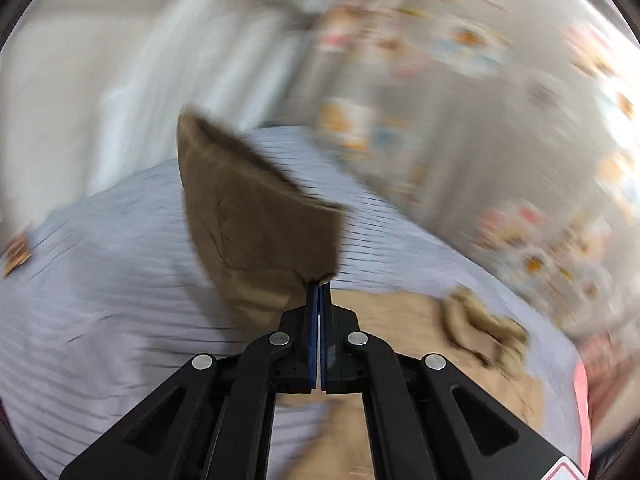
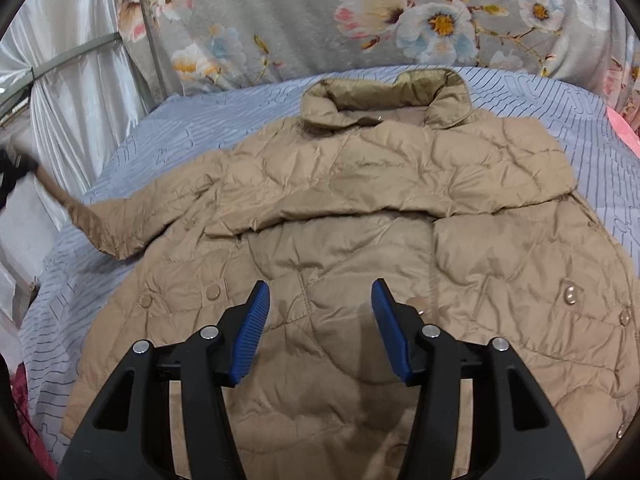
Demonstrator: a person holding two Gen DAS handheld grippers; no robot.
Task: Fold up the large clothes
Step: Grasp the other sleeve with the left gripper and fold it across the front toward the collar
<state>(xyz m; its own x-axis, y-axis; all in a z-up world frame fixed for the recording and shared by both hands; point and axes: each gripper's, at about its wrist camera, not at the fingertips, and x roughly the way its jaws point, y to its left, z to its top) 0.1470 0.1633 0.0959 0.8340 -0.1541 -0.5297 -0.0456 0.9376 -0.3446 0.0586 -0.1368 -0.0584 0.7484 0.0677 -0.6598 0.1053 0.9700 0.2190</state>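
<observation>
Left tool lifts a jacket sleeve; right tool hangs parted over the jacket's body.

The left tool [image 1: 319, 285] is pinched together on the cuff of the tan sleeve [image 1: 256, 216], which rises ahead of its tips above the striped bed sheet [image 1: 100, 280]. The right tool [image 2: 320, 300] has its blue pads [image 2: 256, 320] apart with nothing between them, the quilted tan jacket [image 2: 360, 216] spread flat just beneath and ahead of it, collar [image 2: 384, 100] farthest away toward the floral blanket [image 2: 320, 12].

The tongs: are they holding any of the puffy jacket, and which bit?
The left tongs pinch the end of the tan jacket's sleeve, lifting it. The right tongs are open, holding nothing.
</observation>
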